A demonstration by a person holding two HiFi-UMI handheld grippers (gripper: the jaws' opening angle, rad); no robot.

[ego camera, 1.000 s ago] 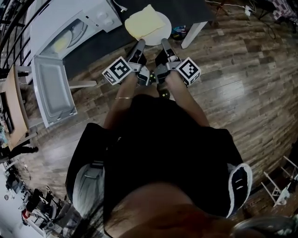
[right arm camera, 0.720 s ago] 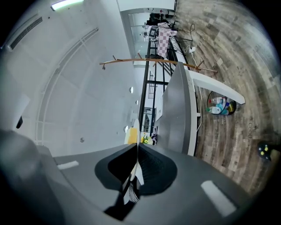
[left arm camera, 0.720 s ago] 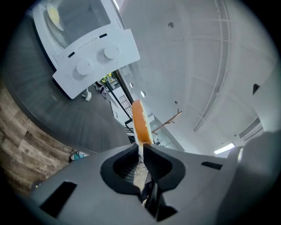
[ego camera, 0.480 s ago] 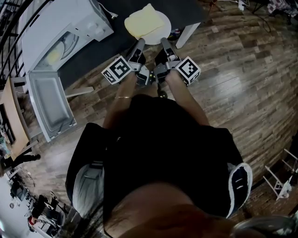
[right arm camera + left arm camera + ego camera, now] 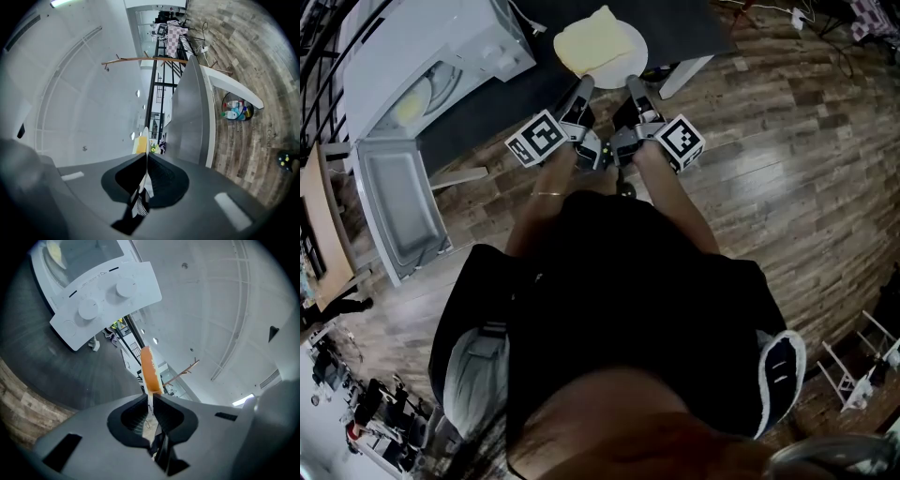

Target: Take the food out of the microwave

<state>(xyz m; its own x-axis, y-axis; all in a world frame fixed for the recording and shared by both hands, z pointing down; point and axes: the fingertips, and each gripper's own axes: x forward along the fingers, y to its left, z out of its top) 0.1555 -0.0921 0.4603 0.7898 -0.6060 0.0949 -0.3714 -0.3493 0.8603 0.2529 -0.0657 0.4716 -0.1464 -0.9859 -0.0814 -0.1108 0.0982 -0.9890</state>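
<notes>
Far left: the microwave (image 5: 441, 47), its door (image 5: 394, 206) hanging wide open. Right of it, and out of the oven, the white plate (image 5: 636, 49) with the yellow food (image 5: 591, 39) is over the dark table (image 5: 675, 23). Honestly can't tell if it's touching the tabletop or just above it. Left gripper (image 5: 586, 82) is clamped tight on the plate's near rim. Right gripper (image 5: 632, 82) is pinching the same rim just beside it. Wood floor (image 5: 787, 169) off to the right.
</notes>
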